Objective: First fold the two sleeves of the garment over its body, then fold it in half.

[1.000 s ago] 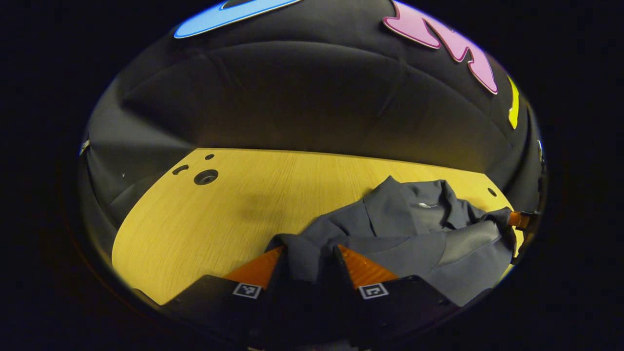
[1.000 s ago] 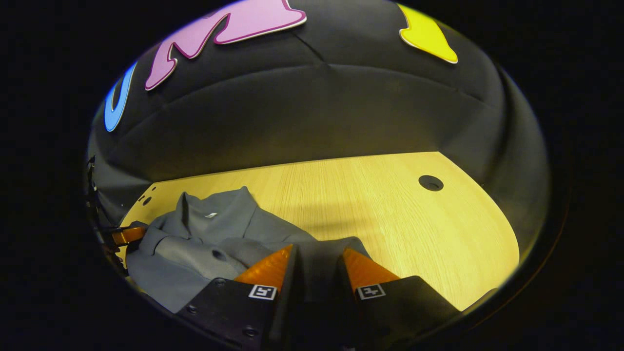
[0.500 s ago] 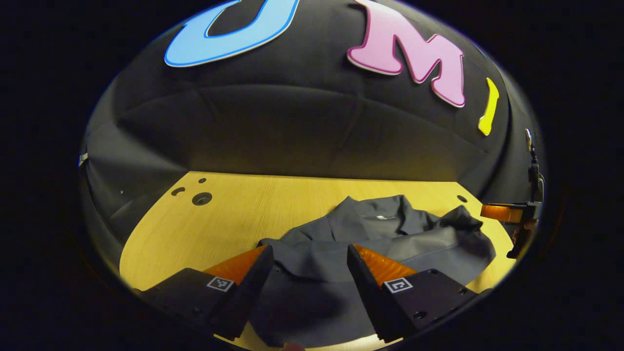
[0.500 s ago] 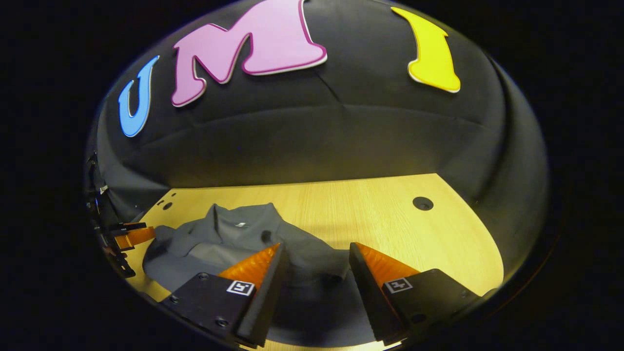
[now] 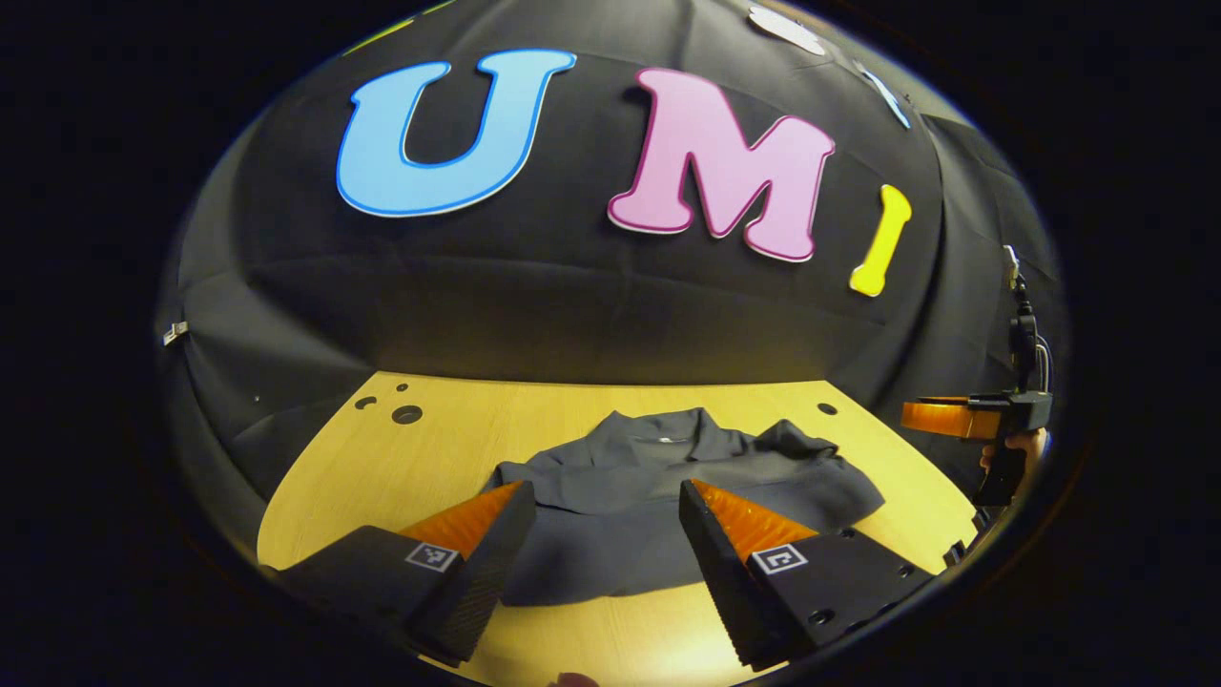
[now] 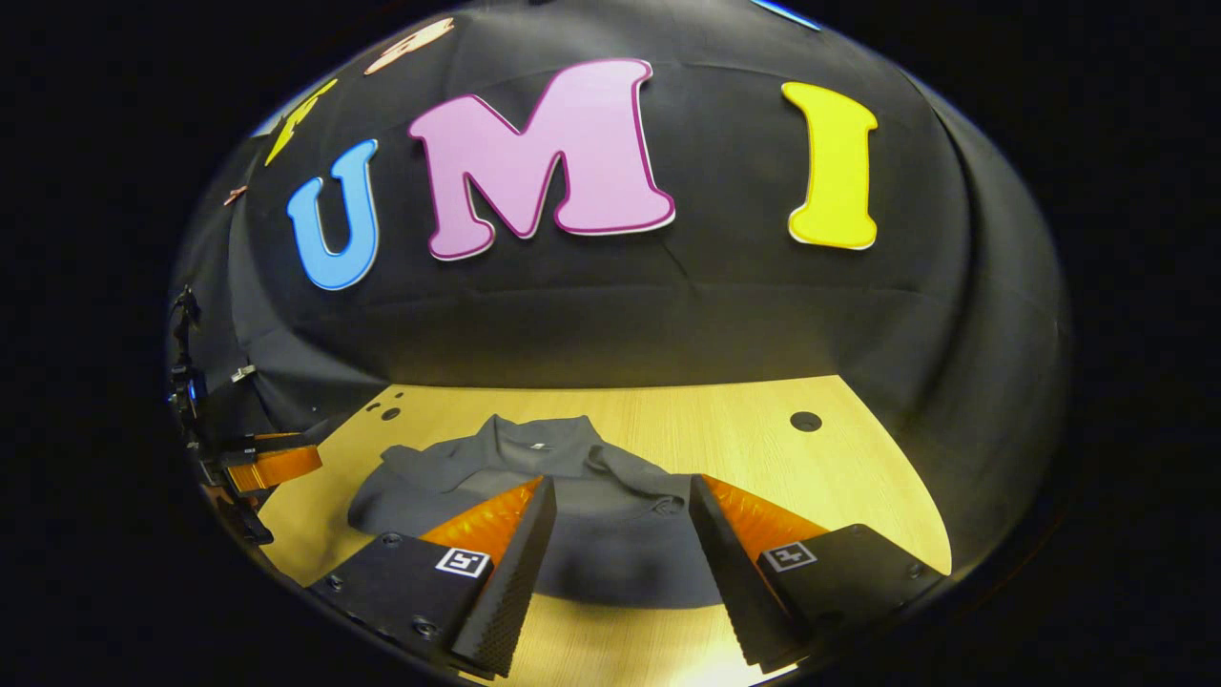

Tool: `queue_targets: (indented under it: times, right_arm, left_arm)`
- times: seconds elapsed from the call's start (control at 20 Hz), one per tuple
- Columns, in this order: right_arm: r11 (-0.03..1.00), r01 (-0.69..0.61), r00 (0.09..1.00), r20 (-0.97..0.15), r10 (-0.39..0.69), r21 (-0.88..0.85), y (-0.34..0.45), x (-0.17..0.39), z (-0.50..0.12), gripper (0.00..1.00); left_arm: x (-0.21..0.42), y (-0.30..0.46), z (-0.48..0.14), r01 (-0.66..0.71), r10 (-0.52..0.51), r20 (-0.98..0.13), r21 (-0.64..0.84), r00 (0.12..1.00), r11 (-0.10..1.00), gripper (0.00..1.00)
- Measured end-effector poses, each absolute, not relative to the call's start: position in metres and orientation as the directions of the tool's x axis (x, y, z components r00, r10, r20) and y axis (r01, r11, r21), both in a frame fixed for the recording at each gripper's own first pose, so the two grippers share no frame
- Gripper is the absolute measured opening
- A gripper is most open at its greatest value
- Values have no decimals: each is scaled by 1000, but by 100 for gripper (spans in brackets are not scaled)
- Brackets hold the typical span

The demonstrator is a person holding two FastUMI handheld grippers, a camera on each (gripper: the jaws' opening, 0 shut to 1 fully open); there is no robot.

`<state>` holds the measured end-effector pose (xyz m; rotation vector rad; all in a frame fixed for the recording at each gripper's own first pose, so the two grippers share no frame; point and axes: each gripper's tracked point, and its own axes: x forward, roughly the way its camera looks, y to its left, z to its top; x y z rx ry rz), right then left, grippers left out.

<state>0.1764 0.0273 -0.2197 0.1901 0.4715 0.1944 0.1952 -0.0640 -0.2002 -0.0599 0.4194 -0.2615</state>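
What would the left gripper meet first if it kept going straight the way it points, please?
Probably the grey shirt on the table: the open left gripper frames it, though depth is unclear.

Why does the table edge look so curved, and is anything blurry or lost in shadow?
Left gripper view: fisheye bends the table; the garment is sharp but dim. Right gripper view: same bending; the garment's near edge falls in shadow between the open right gripper's fingers.

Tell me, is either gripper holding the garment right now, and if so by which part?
Nothing is held. The left gripper and right gripper are both open above the grey garment, which lies on the table.
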Motion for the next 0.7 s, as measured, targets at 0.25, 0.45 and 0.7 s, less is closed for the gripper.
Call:
queue_targets:
  times: [0.25,0.45,0.7]
  right_arm:
    - [938,-224,865,-390,316,264,52,130,-194,89]
    - [914,-280,854,-358,377,295,69,109,-185,95]
    - [889,-324,816,-380,436,324,68,115,-203,96]
  left_arm:
    - [135,-99,-187,311,-359,-399,-180,844,933,96]
    - [98,-121,-189,335,-387,-429,-194,816,922,95]
    - [83,-119,-193,230,-285,-449,-174,847,958,96]
